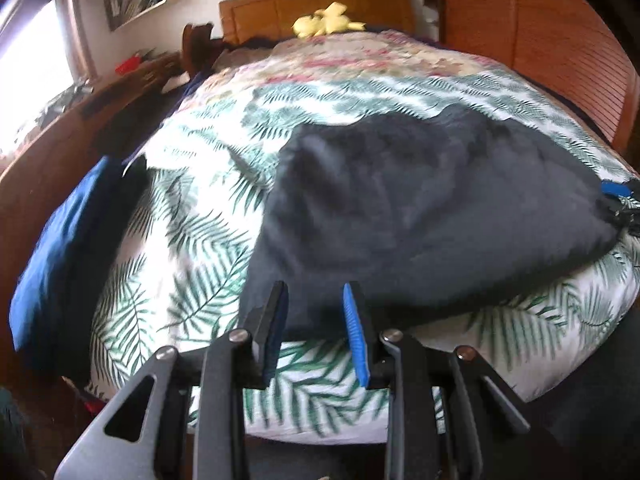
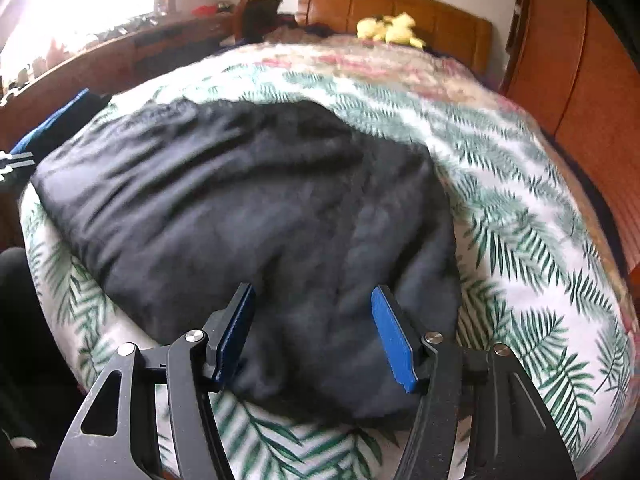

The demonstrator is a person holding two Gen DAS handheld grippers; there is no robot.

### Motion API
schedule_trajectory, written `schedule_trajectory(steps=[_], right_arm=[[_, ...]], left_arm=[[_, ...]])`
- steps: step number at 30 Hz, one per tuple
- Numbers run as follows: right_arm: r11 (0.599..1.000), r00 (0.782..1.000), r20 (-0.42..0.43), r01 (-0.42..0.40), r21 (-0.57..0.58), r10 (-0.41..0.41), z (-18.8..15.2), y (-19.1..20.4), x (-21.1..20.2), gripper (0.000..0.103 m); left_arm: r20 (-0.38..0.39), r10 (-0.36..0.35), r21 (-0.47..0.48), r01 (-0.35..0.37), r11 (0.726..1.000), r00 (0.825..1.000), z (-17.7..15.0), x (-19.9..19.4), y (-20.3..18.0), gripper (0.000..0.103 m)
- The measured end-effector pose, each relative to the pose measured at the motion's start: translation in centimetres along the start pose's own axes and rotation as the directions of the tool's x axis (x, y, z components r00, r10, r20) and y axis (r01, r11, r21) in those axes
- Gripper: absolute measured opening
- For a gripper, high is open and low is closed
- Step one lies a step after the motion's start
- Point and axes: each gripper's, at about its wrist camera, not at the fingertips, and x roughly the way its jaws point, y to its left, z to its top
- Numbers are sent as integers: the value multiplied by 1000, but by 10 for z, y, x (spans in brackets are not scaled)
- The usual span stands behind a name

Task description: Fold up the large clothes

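Left gripper (image 1: 316, 292) jaws narrow, nothing between, over near edge of black garment (image 1: 420, 200); right gripper (image 2: 314, 296) jaws wide, empty, above it; garment lies partly folded on leaf-print bedspread (image 1: 192, 208), blue clothes (image 1: 60, 256) at left

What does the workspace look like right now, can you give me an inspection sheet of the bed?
Surface: bed cover, palm-leaf print, with a floral blanket further back.
Job's things: dark garment, spread out and wrinkled, near the front edge.
Clutter: blue and black folded clothes at the left edge; yellow soft toy by the headboard.
Grippers: left tool open, nothing between its pads; right tool open wider, over the garment.
Cables: nothing seen.
Surroundings: wooden headboard, bright window, cluttered wooden ledge.
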Motion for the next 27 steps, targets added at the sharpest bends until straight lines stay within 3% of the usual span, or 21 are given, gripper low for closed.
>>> schedule_trajectory(steps=[5,7,11,16,22,27], right_arm=[[994,993,51,-106,-7,107,23,34,6,62],[989,988,49,-146,-27,148,29,53,15,62],[988,991,13,-135,-78,136,26,75,39,62],[986,985,27,-168,-10,169,19,68,49,65],[990,989,37,-139,-31,140,16,74,46,66],[990,989,40,-139,-29,140,14,74,45,67]], left_arm=[[-44,1,-18,-2,1000,999,-11,21,13,28],[-76,19,-17,-21,1000,997,-13,31,16,34],[-97,7,-44,-11,999,995,-14,44,23,43],[-100,27,-66,-34,997,995,-14,57,35,69],[-88,8,-106,-17,994,996,-17,60,42,72],[-72,35,-74,-40,996,997,-18,50,35,72]])
